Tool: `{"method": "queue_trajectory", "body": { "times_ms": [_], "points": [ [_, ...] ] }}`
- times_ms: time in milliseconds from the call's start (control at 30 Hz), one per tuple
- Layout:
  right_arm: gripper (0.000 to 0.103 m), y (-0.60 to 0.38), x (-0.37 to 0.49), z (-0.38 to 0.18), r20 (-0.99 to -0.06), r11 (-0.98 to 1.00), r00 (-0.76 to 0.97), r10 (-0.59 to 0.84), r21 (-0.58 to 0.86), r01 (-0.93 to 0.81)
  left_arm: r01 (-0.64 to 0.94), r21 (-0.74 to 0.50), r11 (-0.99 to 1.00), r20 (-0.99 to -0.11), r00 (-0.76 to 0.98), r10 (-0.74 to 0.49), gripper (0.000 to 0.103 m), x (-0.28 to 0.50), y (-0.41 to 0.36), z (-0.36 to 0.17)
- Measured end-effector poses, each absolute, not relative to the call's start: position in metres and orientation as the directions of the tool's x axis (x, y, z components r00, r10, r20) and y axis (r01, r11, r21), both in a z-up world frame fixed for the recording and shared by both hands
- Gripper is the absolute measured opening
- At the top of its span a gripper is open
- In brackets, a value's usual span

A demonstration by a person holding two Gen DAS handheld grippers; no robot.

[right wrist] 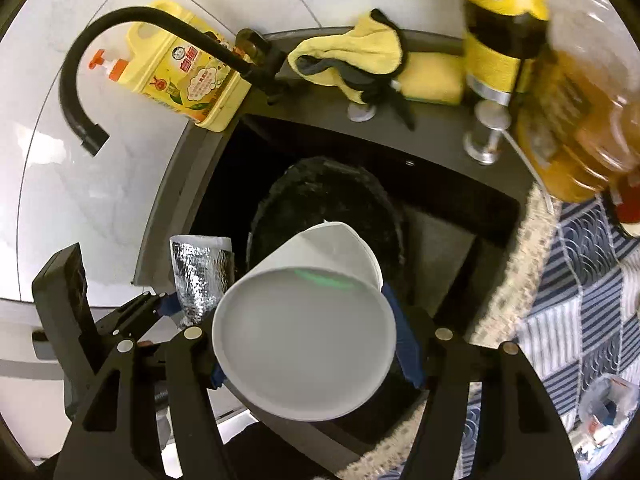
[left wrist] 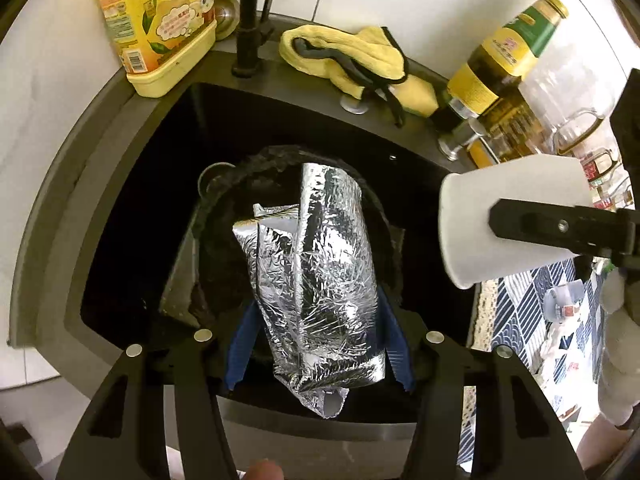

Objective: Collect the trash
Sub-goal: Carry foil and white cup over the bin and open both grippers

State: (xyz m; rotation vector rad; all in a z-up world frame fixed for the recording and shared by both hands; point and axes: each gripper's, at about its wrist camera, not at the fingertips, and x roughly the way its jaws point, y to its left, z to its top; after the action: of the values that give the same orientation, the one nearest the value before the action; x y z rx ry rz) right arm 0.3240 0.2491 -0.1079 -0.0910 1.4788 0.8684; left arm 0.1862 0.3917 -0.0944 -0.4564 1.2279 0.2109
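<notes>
A crumpled silver foil wrapper (left wrist: 320, 272) stands between the blue pads of my left gripper (left wrist: 318, 320), which is shut on it. It hangs over a black trash bag (left wrist: 280, 156) that lies open in the dark sink (left wrist: 120, 200). My right gripper (right wrist: 312, 356) is shut on a white paper cup (right wrist: 320, 252), tilted with its base toward the camera, also above the black bag (right wrist: 328, 188). In the left wrist view the cup (left wrist: 472, 220) shows at the right, with one black finger (left wrist: 532, 226) across it. In the right wrist view the foil wrapper (right wrist: 200, 280) shows at the left.
Along the sink's back edge stand a yellow detergent bottle (left wrist: 156, 28), a black faucet (left wrist: 250, 20), a yellow cloth (left wrist: 352, 60) and a yellow sponge (right wrist: 432, 76). Oil bottles (left wrist: 504, 64) crowd the right corner. A blue patterned mat (left wrist: 540, 300) covers the counter at the right.
</notes>
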Motion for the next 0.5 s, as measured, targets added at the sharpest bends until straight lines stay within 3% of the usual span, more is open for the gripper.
{"method": "queue_trajectory", "body": {
  "times_ms": [500],
  "points": [
    [0.064, 0.301, 0.331, -0.130, -0.904, 0.722, -0.162, 0.396, 0.415, -0.554, -0.368, -0.247, 0.896, -0.942, 0.309, -0.133, 0.055, 0.198, 0.423, -0.113]
  ]
}}
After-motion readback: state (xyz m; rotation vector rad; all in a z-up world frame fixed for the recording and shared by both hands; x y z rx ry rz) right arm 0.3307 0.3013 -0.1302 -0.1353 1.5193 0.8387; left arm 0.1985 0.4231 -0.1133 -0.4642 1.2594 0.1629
